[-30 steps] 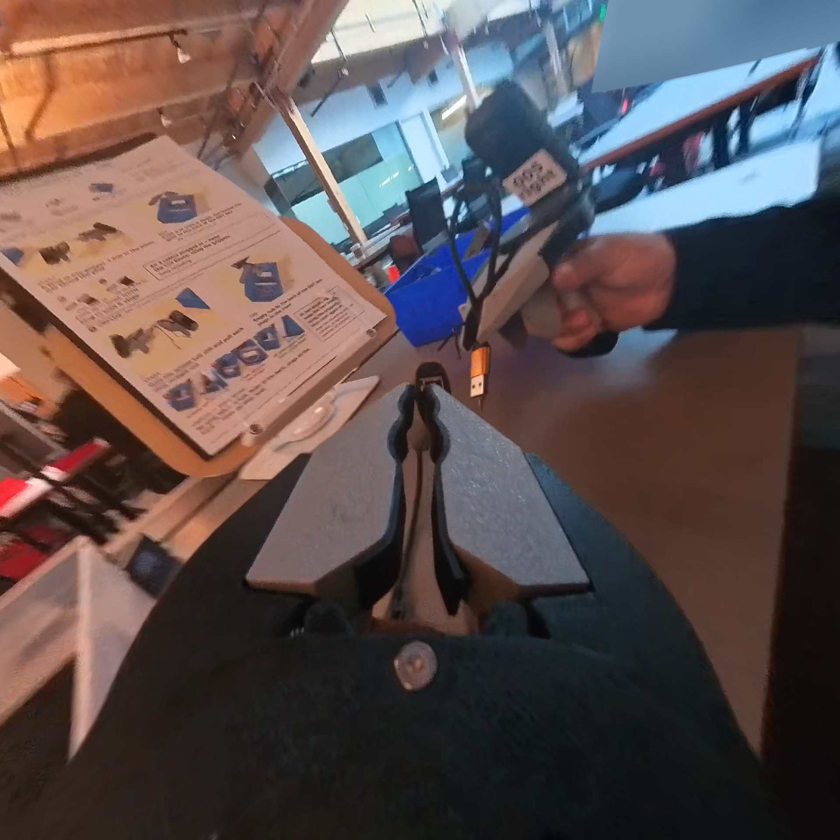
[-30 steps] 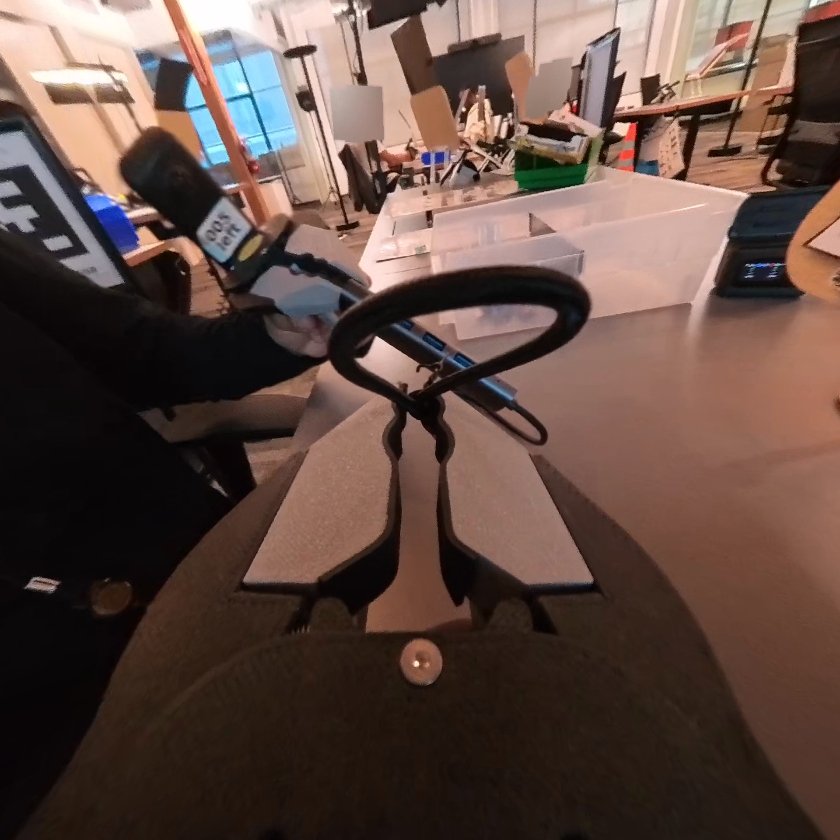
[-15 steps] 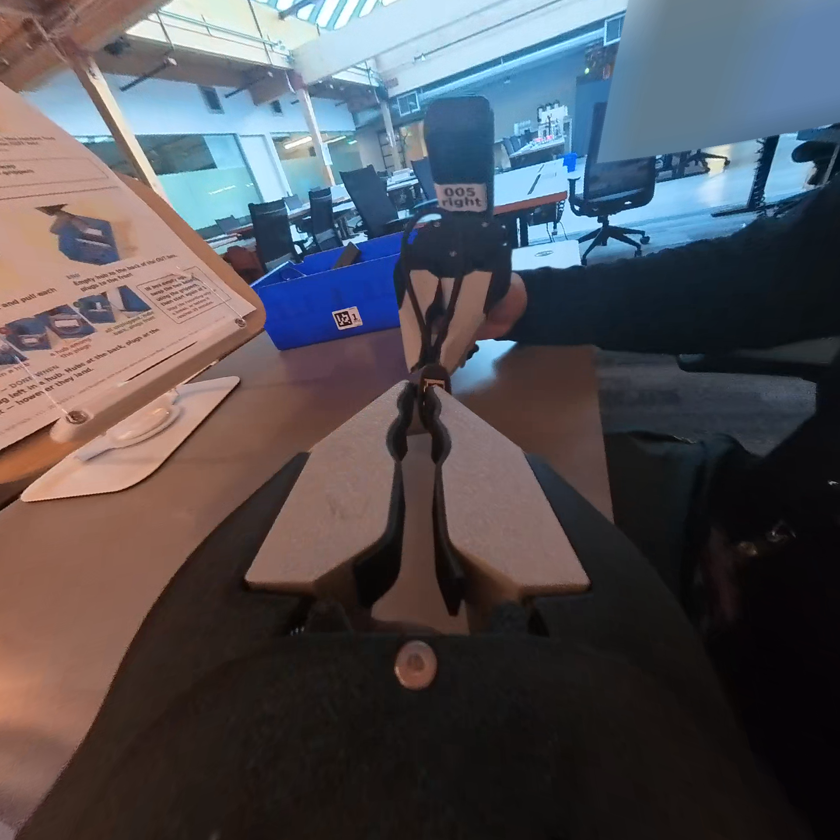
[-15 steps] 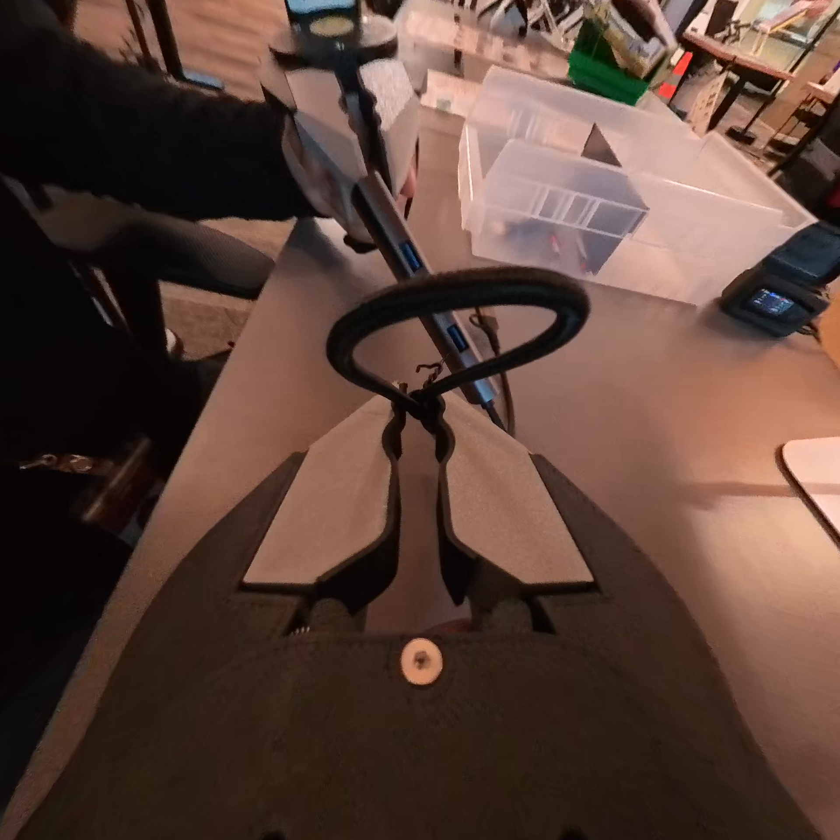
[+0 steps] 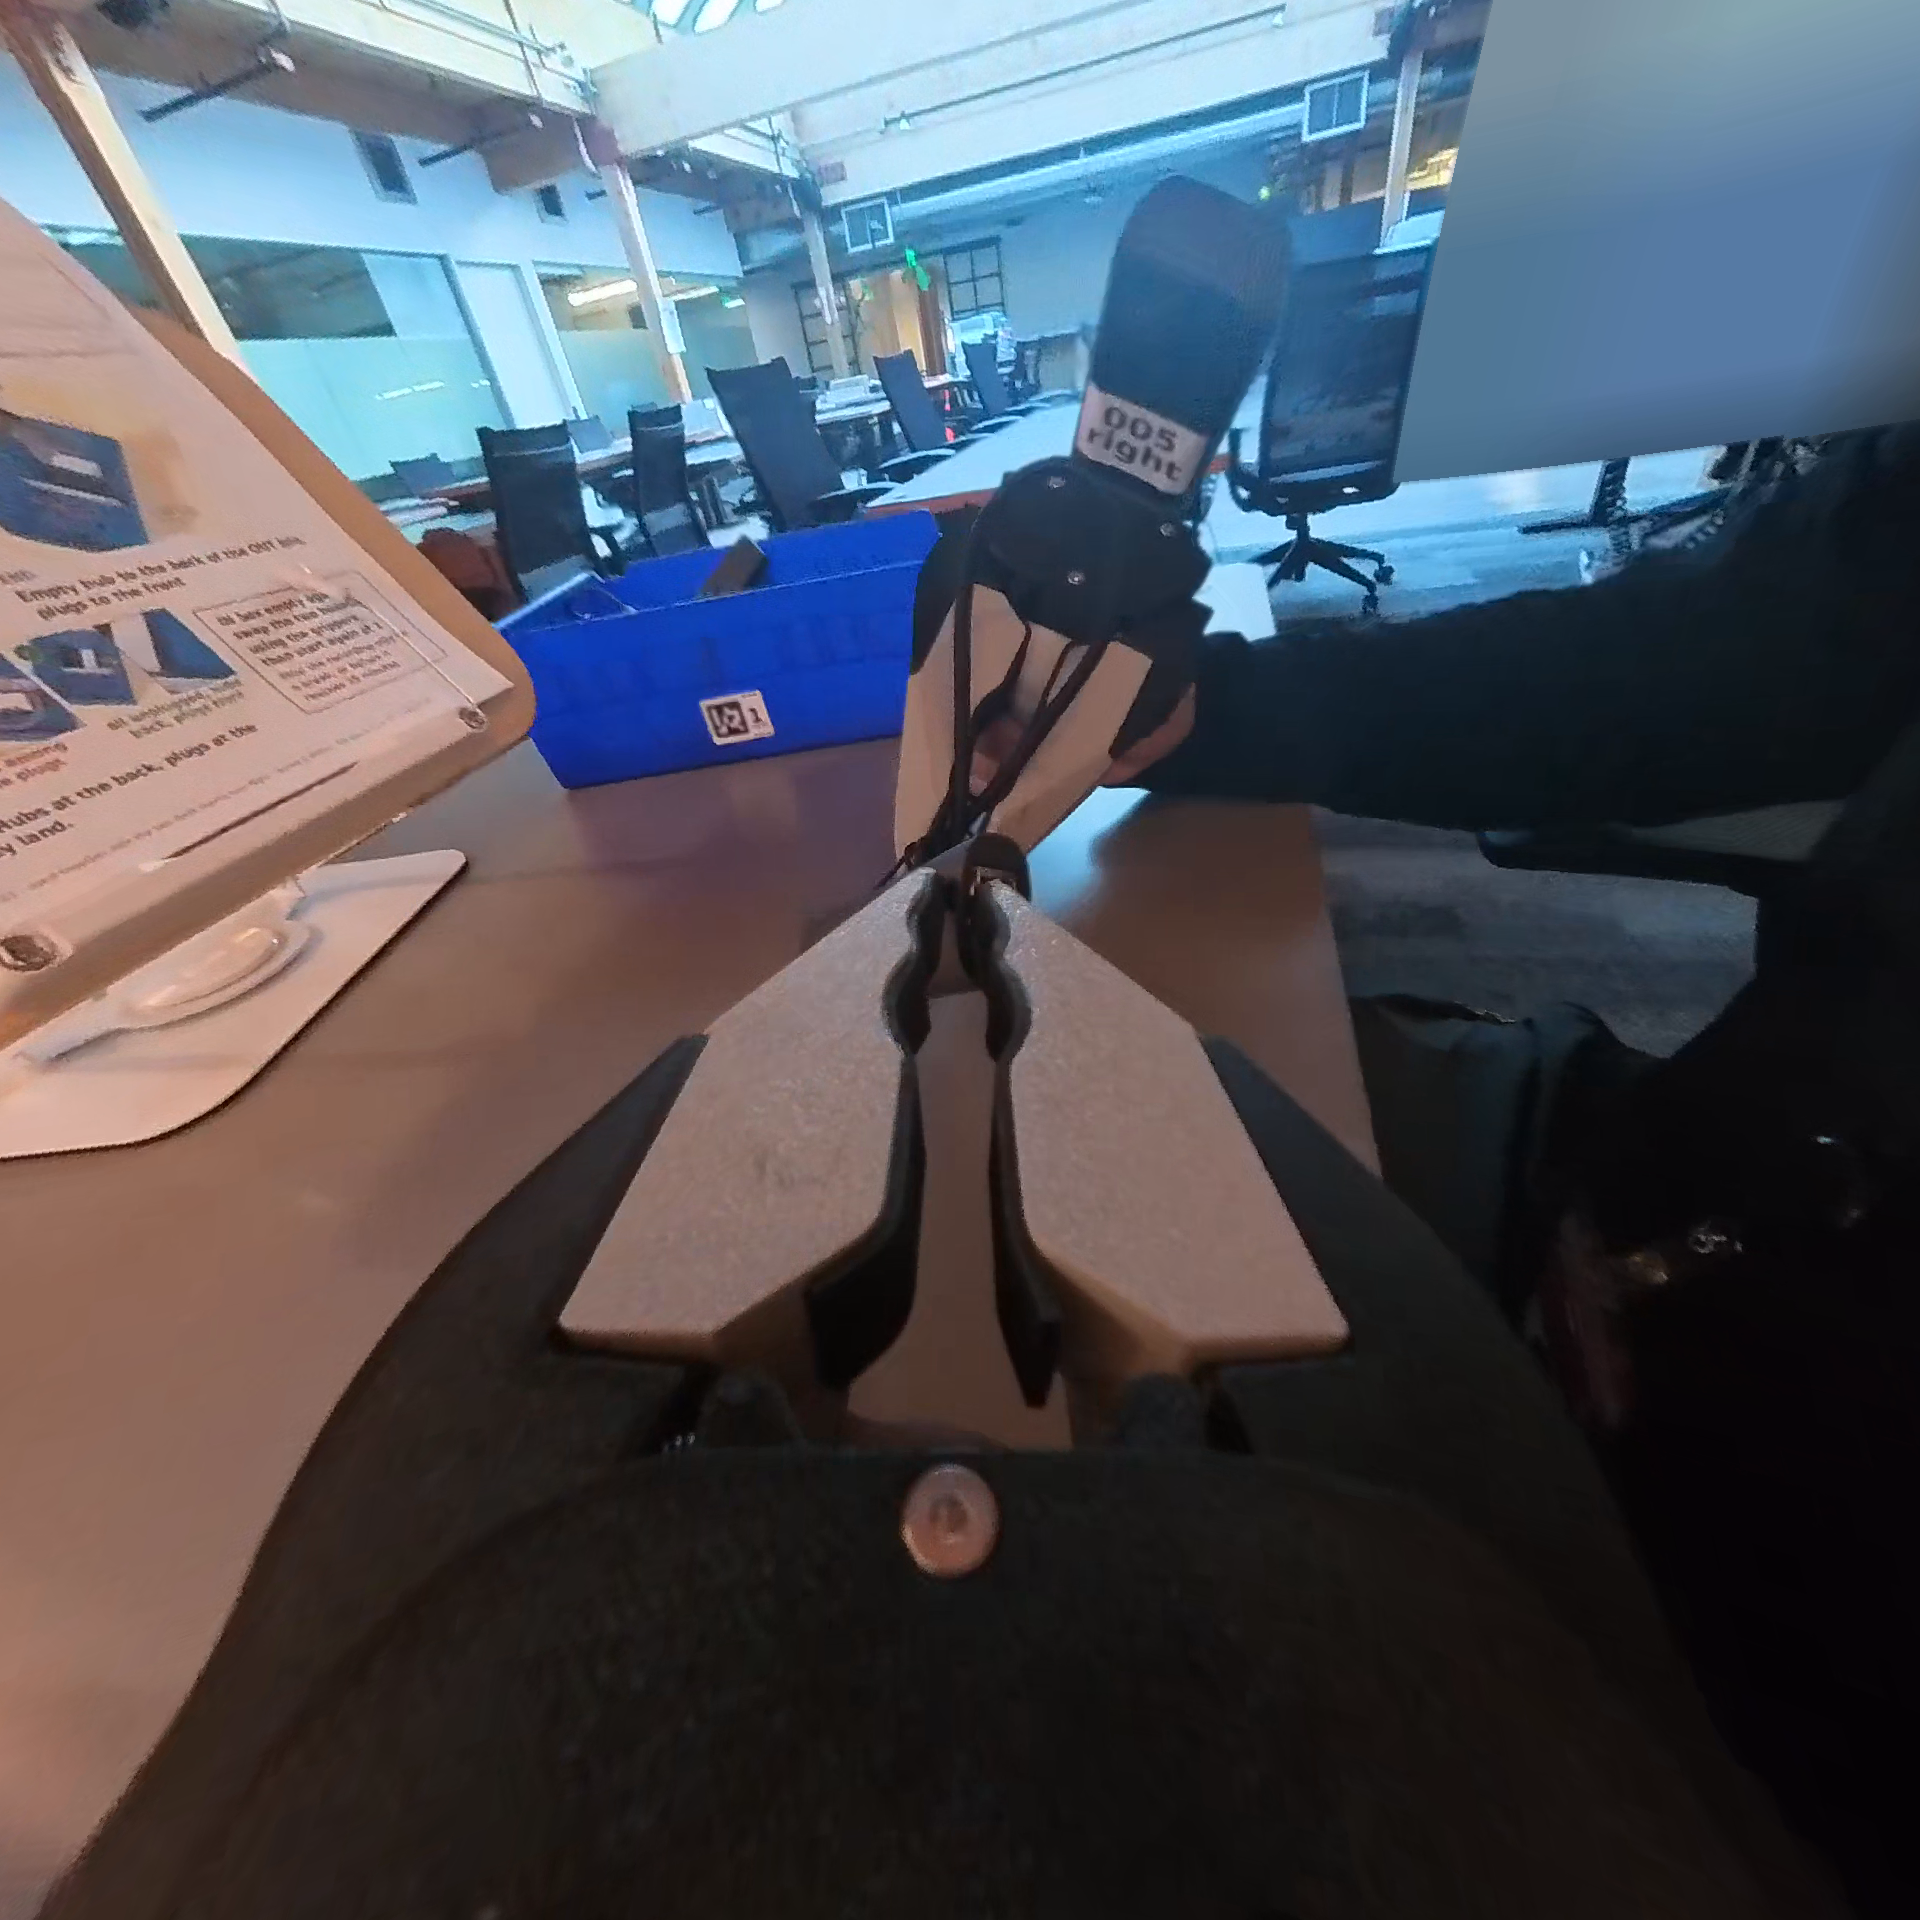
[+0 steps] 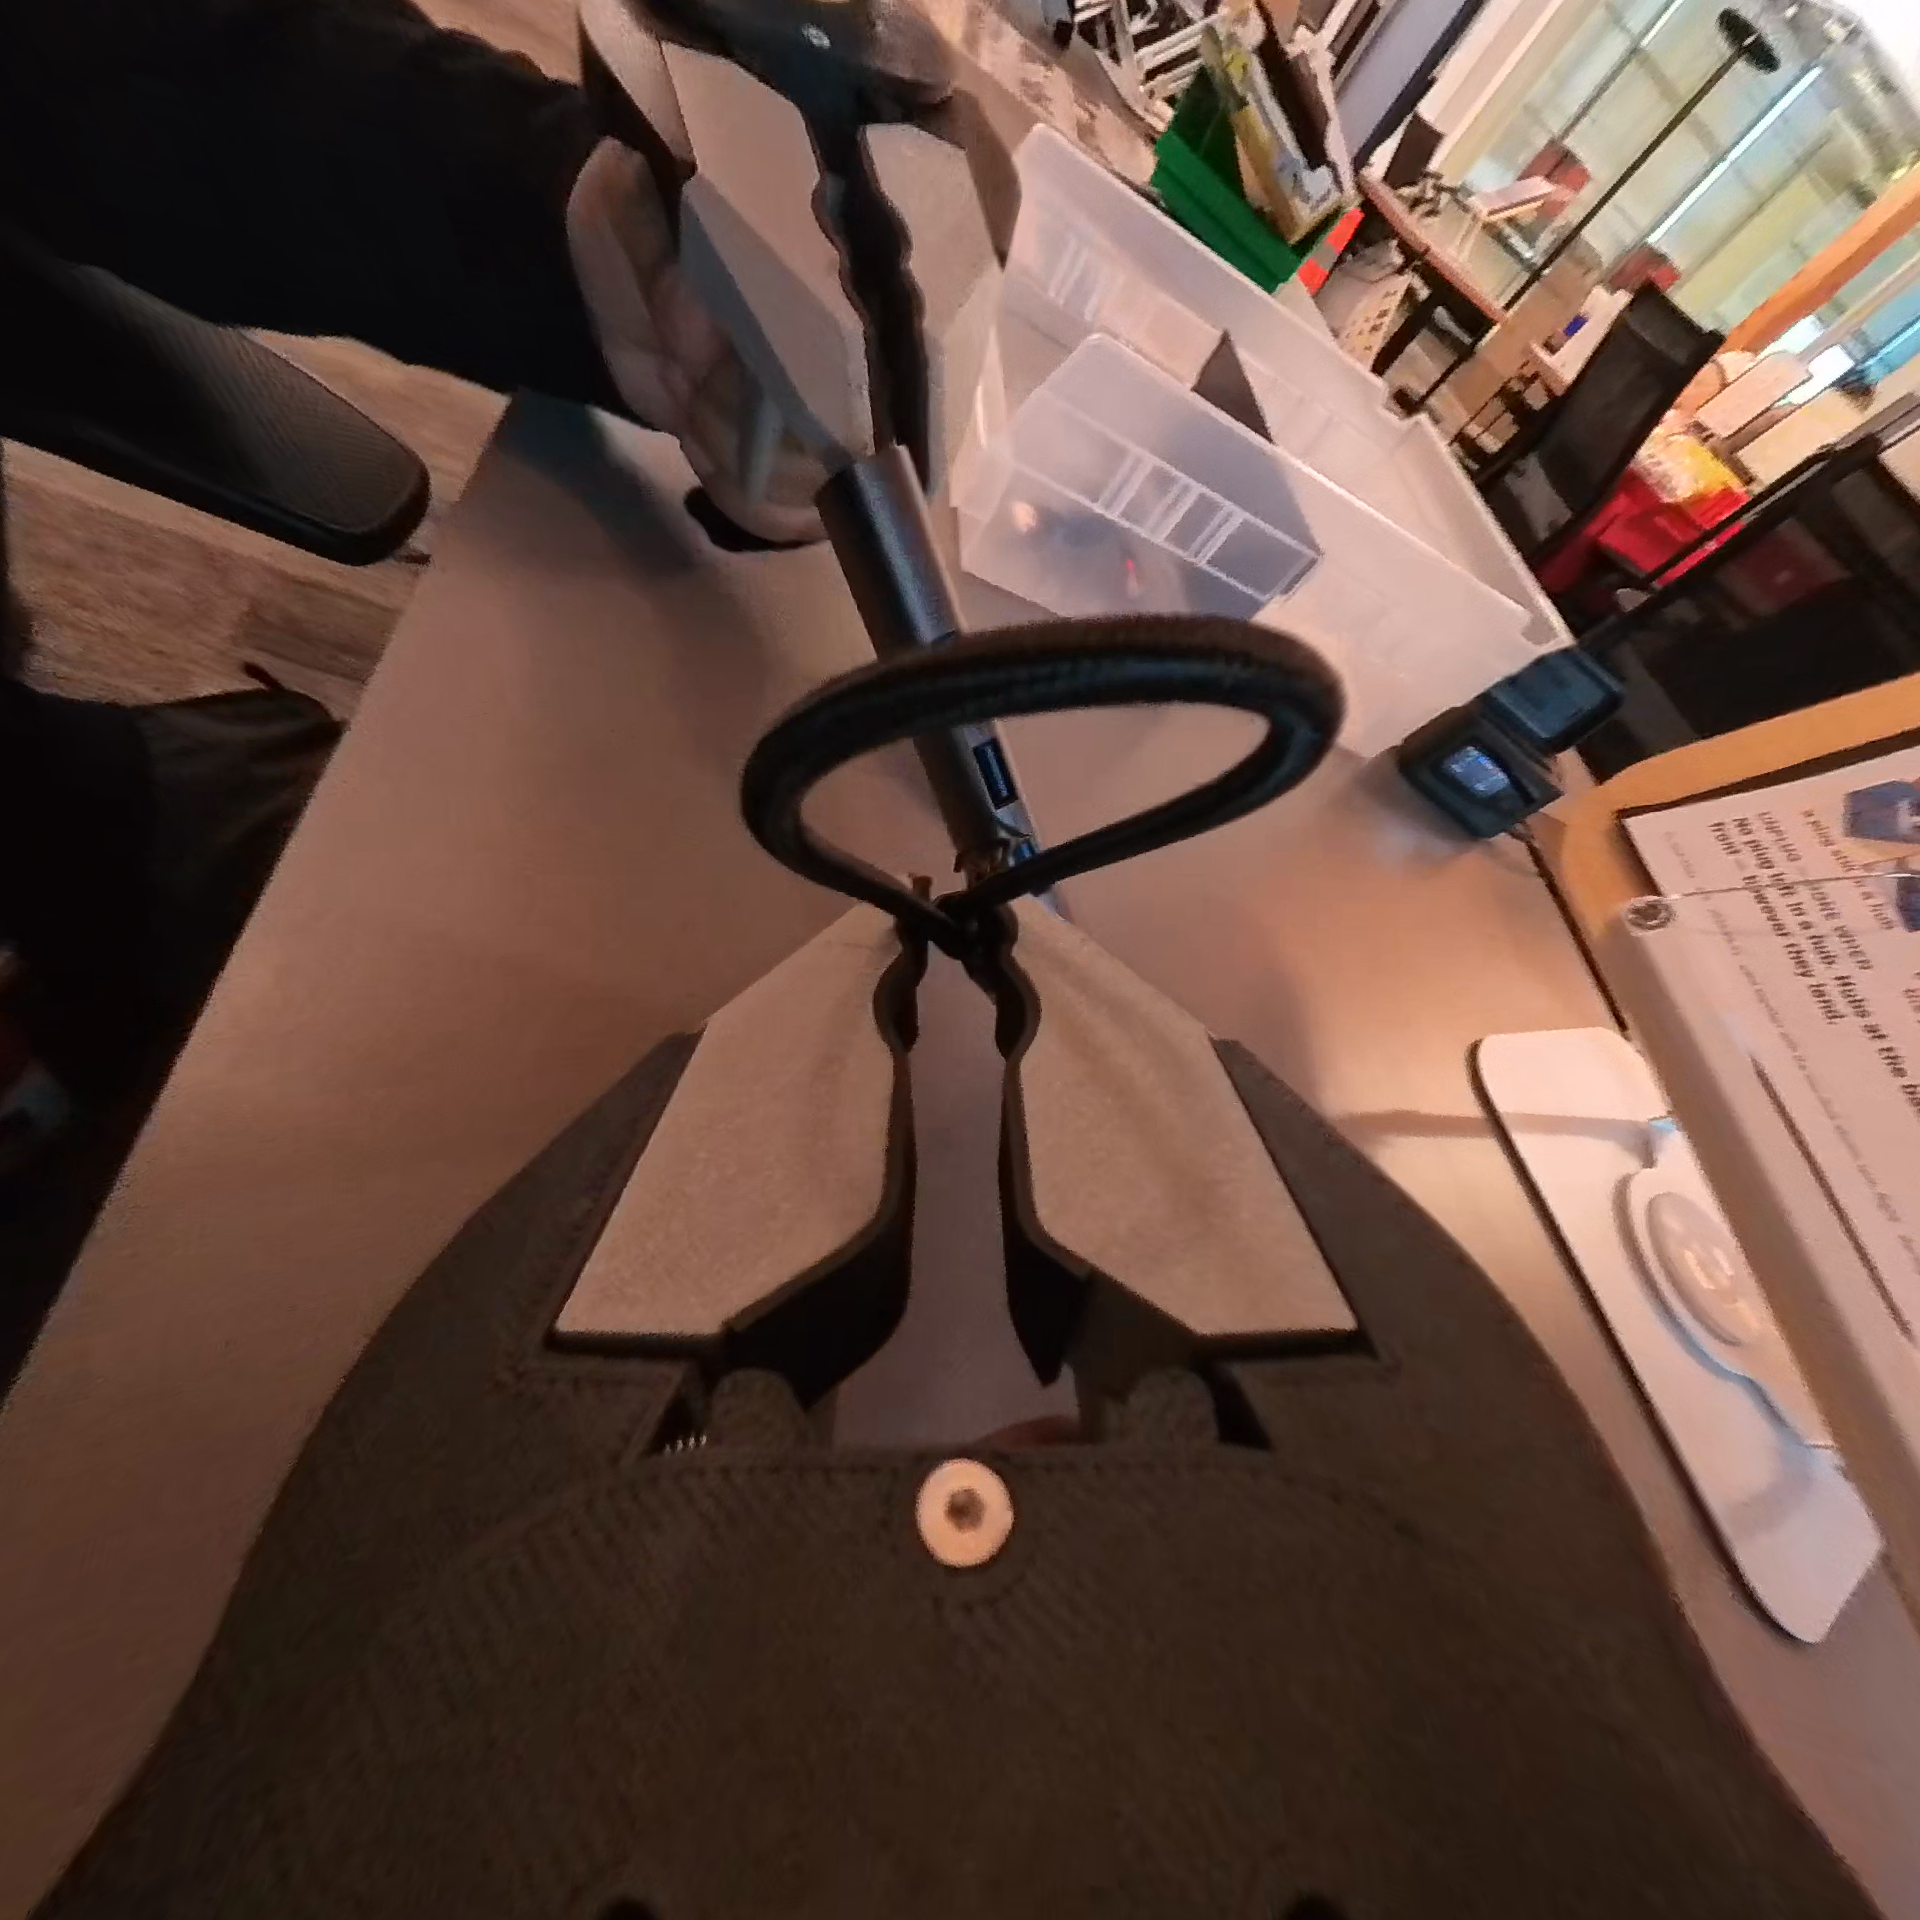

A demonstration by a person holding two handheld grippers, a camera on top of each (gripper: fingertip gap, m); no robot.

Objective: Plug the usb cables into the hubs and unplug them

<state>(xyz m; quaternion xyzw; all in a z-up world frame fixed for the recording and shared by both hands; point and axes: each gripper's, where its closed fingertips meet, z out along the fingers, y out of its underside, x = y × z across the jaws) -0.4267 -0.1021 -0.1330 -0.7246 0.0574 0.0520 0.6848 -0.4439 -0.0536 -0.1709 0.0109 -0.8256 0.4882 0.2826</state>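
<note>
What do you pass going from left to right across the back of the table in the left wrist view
Instruction board on its white stand → blue bin → right tongs, held upright in a hand → dark sleeve reaching in from the right edge.

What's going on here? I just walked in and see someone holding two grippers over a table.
A person is working a USB cable toward a hub above the table. The left gripper is shut on the grey hub, holding it out in the air. The right gripper is shut on a looped black cable and sits close to the hub's ports. Whether the plug is seated cannot be seen.
</note>
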